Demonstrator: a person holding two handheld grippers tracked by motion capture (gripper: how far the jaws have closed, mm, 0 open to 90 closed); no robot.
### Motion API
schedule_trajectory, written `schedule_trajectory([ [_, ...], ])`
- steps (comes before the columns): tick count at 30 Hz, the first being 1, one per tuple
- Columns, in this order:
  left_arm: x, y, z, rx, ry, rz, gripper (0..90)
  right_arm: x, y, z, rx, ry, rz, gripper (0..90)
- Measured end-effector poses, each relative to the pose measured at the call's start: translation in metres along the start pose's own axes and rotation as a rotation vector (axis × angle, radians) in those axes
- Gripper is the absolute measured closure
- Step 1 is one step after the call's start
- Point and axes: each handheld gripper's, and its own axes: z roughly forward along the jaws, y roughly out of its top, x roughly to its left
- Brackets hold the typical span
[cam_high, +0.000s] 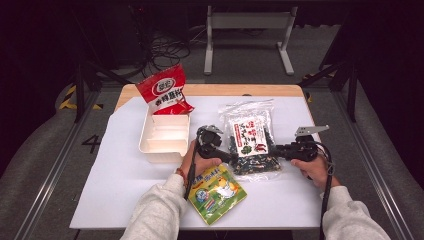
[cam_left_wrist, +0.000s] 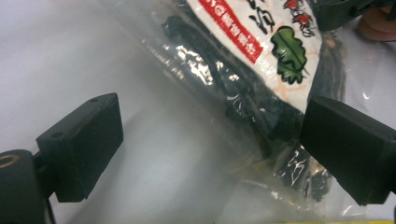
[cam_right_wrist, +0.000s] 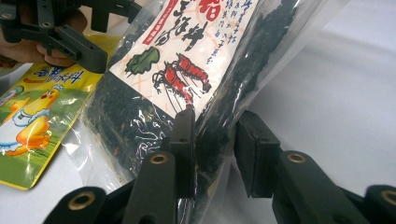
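While the clear bag of dark dried food (cam_high: 251, 142) lies flat on the white table (cam_high: 115, 175), between the two hands, the right gripper (cam_right_wrist: 215, 135) has that bag's edge between its jaws, pinching it. Opposite, the left gripper (cam_left_wrist: 205, 154) sits wide open over the bag's other edge, pads clear of the plastic.

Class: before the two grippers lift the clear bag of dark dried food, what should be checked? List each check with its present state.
1. Right gripper has the clear bag's edge between its jaws: ok.
2. Its pads press the bag firmly: cannot tell.
3. Left gripper closed on the bag: not ok, jaws wide open.
4. Yellow packet clear of the bag: not ok, its corner lies by the bag's near edge.
5. White tray free to receive: ok.
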Motion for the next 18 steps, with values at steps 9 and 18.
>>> schedule_trajectory([
  [9,-0.006,0.002,-0.002,-0.063,-0.048,0.025,15.3,0.008,-0.001,-0.001,-0.047,0.007,-0.078,69.4],
  [18,-0.021,0.010,-0.022,-0.197,-0.112,0.070,51.2,0.021,0.005,-0.008,-0.074,-0.031,-0.143,72.0],
])
